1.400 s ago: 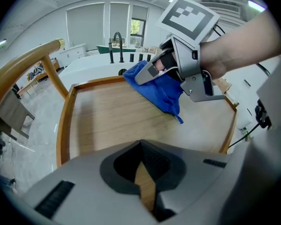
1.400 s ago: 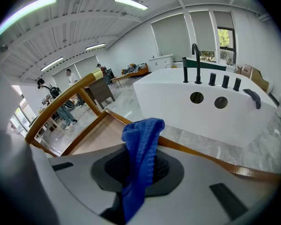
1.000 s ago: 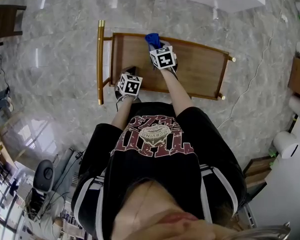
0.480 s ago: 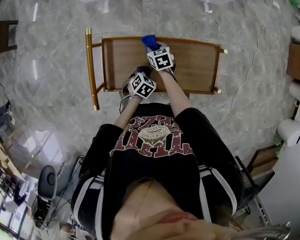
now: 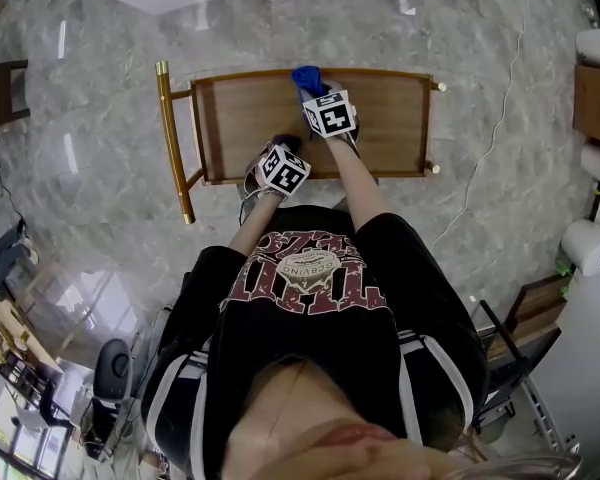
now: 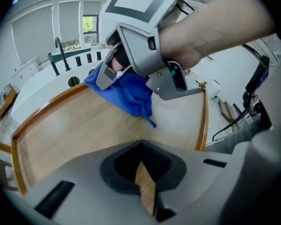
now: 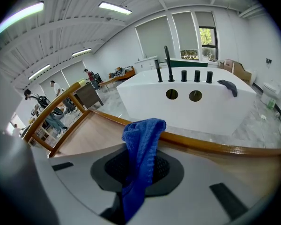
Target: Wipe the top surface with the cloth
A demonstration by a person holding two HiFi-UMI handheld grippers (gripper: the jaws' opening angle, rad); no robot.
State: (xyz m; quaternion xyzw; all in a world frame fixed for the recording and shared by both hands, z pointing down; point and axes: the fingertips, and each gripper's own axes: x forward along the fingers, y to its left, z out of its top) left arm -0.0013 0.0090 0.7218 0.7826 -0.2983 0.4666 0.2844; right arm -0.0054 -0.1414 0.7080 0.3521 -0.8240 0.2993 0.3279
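Observation:
The wooden top surface [image 5: 250, 118] of a cart lies below me, with a raised rim. My right gripper [image 5: 310, 90] is shut on the blue cloth [image 5: 305, 76] at the far rim, near the middle. In the right gripper view the cloth [image 7: 140, 149] stands up from between the jaws of that gripper [image 7: 138, 184], over the wood [image 7: 91, 135]. My left gripper [image 5: 280, 146] is over the near edge, shut with nothing in it. The left gripper view shows its jaws [image 6: 147, 186] closed above the wood [image 6: 75, 130], and the cloth [image 6: 129, 95] pressed on the surface ahead.
A gold handle bar [image 5: 172, 138] runs along the cart's left end. A white bathtub with black taps [image 7: 192, 102] stands just beyond the far rim. A cable [image 5: 490, 158] trails over the marble floor at the right, where paper rolls [image 5: 590, 238] stand.
The left gripper has moved right along the near edge, closer to the right gripper. The right gripper and cloth have slid a little to the right along the far rim.

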